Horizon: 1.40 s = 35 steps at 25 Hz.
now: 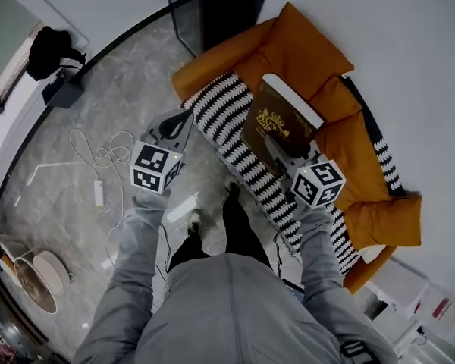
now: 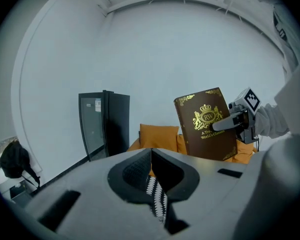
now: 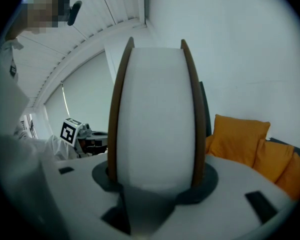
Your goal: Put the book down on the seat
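A brown book (image 1: 277, 123) with a gold crest hangs upright over the orange sofa (image 1: 303, 51). My right gripper (image 1: 277, 146) is shut on it. In the right gripper view its white page edge (image 3: 155, 119) fills the space between the jaws, a brown cover on each side. The left gripper view shows the book's front cover (image 2: 207, 124) with one grey finger (image 2: 229, 123) across it. My left gripper (image 1: 174, 123) is off to the left of the book, over the sofa's end, shut and empty. A black-and-white striped throw (image 1: 235, 127) covers the seat below.
Orange cushions (image 1: 349, 139) line the sofa's back. White cables (image 1: 106, 154) and a black bag (image 1: 53, 51) lie on the grey stone floor to the left. A dark glass door (image 2: 102, 124) stands behind the sofa's end. White boxes (image 1: 409, 294) sit at lower right.
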Available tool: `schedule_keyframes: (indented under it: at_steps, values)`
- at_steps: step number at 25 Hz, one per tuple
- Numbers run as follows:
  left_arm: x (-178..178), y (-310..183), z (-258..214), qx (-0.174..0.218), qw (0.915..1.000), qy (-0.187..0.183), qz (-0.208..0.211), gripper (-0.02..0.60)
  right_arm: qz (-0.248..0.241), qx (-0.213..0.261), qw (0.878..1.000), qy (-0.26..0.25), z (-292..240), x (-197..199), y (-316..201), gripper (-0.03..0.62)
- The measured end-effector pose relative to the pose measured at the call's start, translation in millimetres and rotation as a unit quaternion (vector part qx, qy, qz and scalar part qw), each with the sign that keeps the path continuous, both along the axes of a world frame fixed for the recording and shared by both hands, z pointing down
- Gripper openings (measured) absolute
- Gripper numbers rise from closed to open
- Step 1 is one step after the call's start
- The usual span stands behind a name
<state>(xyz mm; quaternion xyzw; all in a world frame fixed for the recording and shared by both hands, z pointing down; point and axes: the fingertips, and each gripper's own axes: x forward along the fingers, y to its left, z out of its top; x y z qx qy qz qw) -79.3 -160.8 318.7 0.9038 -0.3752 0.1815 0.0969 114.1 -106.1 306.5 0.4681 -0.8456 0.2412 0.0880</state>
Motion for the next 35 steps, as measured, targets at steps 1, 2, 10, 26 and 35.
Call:
schedule_keyframes:
  at_steps: [1, 2, 10, 26, 35]
  values:
    - [-0.4, -5.6, 5.9, -0.004, 1.0000, -0.002, -0.003, 0.026, -0.003, -0.007, 1.000, -0.003, 7.1, -1.0, -6.1, 0.236]
    - [-0.5, -10.8, 12.0, -0.008, 0.9999, -0.004, -0.006, 0.026, -0.004, -0.015, 1.000, -0.005, 14.3, -1.6, -12.0, 0.236]
    - [7.2, -33.1, 65.3, -0.046, 0.9987, -0.014, -0.017, 0.026, -0.021, -0.074, 0.997, -0.020, 84.9, -6.4, -46.6, 0.236]
    - [16.4, -59.4, 192.0, -0.146, 0.9849, 0.008, -0.092, 0.026, -0.055, -0.185, 0.978, -0.071, 220.4, -16.0, -84.0, 0.236]
    - [24.9, -74.6, 262.8, -0.194, 0.9764, 0.009, -0.095, 0.026, -0.069, -0.234, 0.967, -0.074, 307.8, -23.7, -101.8, 0.236]
